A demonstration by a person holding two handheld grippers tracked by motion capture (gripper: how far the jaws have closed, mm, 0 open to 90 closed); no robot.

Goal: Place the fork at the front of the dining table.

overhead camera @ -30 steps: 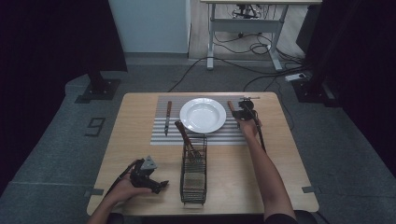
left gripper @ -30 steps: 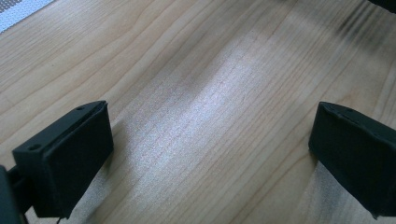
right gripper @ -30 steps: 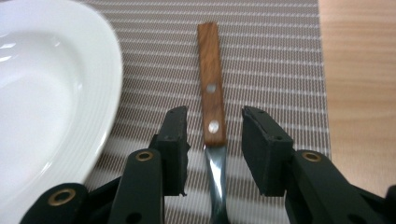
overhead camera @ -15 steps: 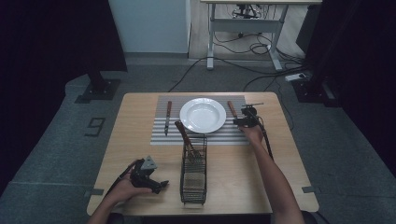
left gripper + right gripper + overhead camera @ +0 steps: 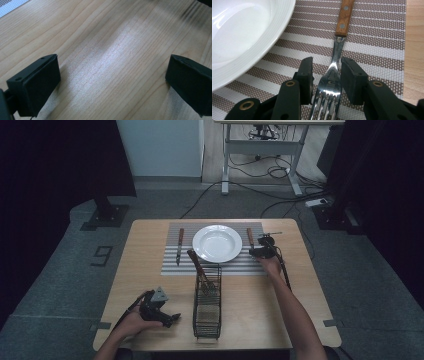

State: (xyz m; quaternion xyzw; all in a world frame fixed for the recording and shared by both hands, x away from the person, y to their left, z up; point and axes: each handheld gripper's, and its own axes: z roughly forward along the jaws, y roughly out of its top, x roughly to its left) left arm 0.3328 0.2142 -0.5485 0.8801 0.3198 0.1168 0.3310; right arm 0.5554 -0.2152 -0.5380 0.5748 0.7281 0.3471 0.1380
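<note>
Fork [image 5: 331, 82] between the jaws of the right hand-held gripper [image 5: 327, 77] on the striped placemat [image 5: 372, 32], just right of the white plate [image 5: 242, 37].
Its jaws flank the fork's metal neck with small gaps either side, not clamped; the wooden handle points away, tines toward the camera. On the high view, a knife [image 5: 180, 242] lies left of the plate, and a wire basket [image 5: 207, 307] with a wooden-handled utensil stands on the tabletop [image 5: 145, 265] nearer the person. The left hand-held gripper [image 5: 112, 82] rests at the near left, jaws wide apart over bare wood.
</note>
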